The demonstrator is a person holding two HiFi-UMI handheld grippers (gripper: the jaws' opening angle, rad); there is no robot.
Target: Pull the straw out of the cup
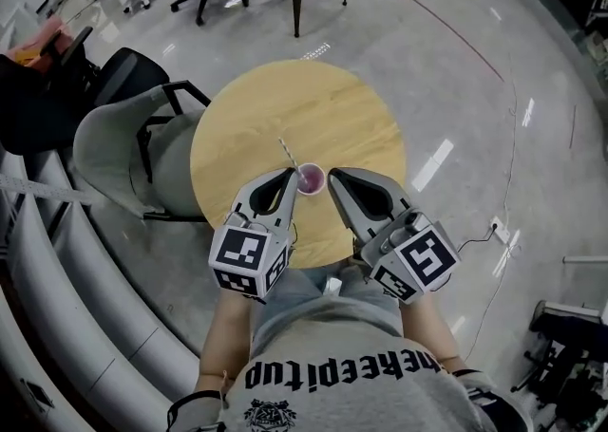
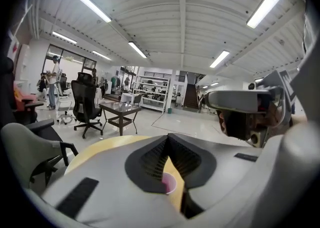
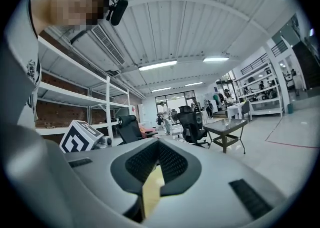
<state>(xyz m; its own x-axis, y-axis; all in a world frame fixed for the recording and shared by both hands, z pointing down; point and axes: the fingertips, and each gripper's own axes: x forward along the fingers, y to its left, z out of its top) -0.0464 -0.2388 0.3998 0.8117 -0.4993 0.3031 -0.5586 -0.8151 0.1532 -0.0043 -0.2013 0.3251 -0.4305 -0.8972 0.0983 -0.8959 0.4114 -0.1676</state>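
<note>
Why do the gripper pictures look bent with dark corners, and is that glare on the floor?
Head view: yes, white glare patches on the glossy floor; the table is evenly lit. Left gripper view: a wide-angle lens bows the ceiling, blackens the corners, and the strip lights blow out. Right gripper view: same bending and dark corners.

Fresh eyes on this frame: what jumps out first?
A small pink cup with a straw in it stands near the front edge of the round wooden table. The left gripper and right gripper flank it closely, jaws together on both, neither holding anything.
</note>
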